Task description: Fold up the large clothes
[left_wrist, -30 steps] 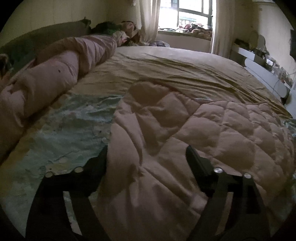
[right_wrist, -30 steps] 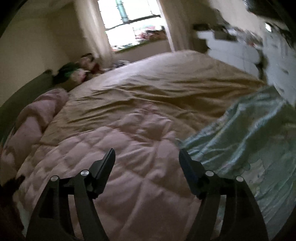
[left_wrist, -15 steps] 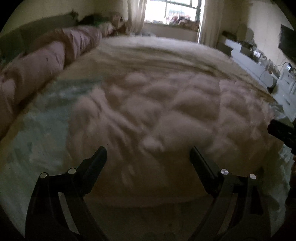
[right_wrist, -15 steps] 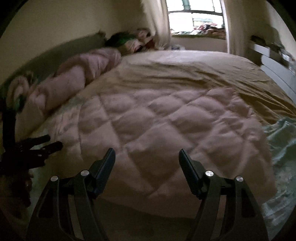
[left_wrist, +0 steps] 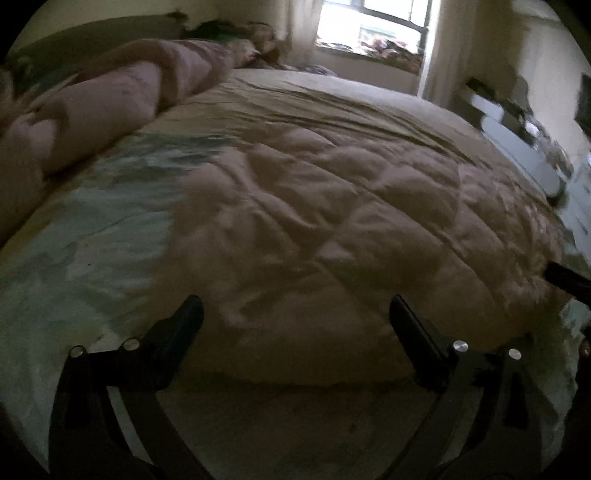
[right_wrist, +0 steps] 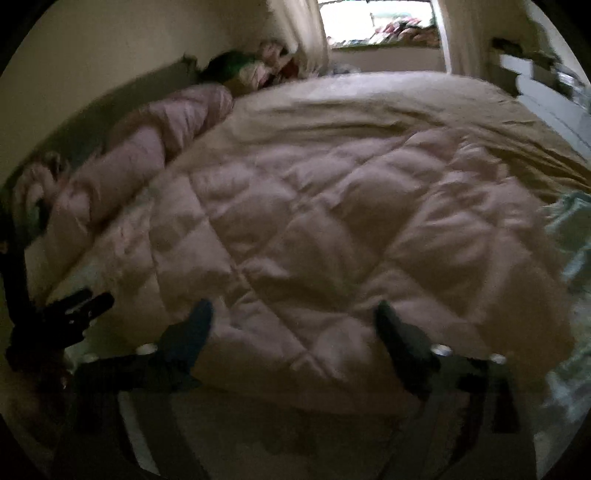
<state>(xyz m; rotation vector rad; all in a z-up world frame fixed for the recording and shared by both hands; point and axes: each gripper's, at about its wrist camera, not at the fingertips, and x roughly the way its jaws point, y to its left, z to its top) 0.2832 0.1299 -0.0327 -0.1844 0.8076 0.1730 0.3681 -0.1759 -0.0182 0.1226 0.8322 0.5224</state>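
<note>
A: What is on the bed (left_wrist: 332,99)?
B: A big pink quilted blanket (left_wrist: 332,229); it lies spread out on the near part of the bed, puffy and wrinkled; its near edge is just in front of both tools.

A: What is under it?
B: A tan cover (left_wrist: 314,107) on the far side; a light green sheet (left_wrist: 85,236) on the near left; in the right camera the green sheet shows at the right edge too.

A: What is the left gripper (left_wrist: 295,314) doing?
B: Its jaws are opening and stand wide; the blanket's edge shows in the gap between them, but the fingers (left_wrist: 184,325) do not press on it.

A: And the right gripper (right_wrist: 291,317)?
B: The same; its jaws are opening and wide apart; the pink blanket (right_wrist: 332,240) shows between them, but nothing is pinched; the picture is a bit blurry.

A: Can one tool see the other?
B: Yes; the right camera shows the left tool as a dark shape at the near left, beside the blanket's left corner; the left camera shows a dark tip of the right tool at the right edge.

A: What else is there?
B: A long pink roll (left_wrist: 110,103) of bedding along the far left side; a bright window (left_wrist: 373,29) with pale curtains at the far end.
</note>
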